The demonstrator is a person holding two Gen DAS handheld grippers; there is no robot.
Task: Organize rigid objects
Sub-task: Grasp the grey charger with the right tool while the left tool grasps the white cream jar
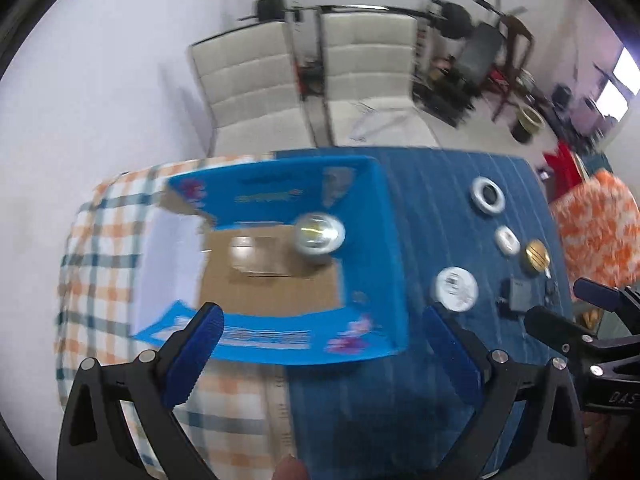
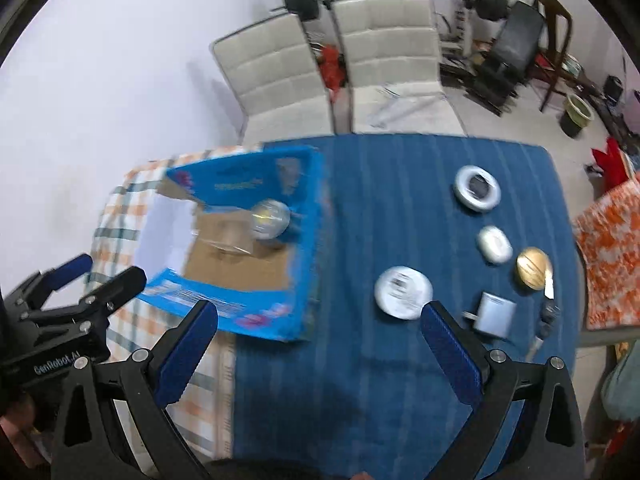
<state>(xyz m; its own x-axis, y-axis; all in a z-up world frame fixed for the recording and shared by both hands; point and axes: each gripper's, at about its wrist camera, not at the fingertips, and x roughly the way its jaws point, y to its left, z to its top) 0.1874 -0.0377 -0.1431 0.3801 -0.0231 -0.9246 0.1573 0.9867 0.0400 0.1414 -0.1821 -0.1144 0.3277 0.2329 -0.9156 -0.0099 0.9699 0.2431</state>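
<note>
A blue cardboard box point(image 1: 384, 240) point(image 2: 308, 240) lies open on the table with a round silver object point(image 1: 319, 234) point(image 2: 270, 219) inside it. On the blue cloth to its right lie a white disc point(image 1: 456, 289) point(image 2: 403, 287), a silver ring point(image 1: 487, 196) point(image 2: 477, 188), a small white oval case point(image 1: 507, 240) point(image 2: 495, 244), a gold disc point(image 1: 536, 256) point(image 2: 534, 269) and a grey adapter point(image 1: 520, 294) point(image 2: 496, 314). My left gripper point(image 1: 324, 332) is open and empty above the box's near wall. My right gripper point(image 2: 320, 330) is open and empty above the cloth, near the white disc.
A blue cloth point(image 2: 400, 360) covers the table's right part, a plaid cloth point(image 1: 100, 240) its left. Two white chairs point(image 2: 280, 80) stand behind the table. A small knife-like tool point(image 2: 544, 320) lies near the right edge. Gym gear point(image 2: 500, 20) and an orange fabric point(image 2: 608, 260) are beyond.
</note>
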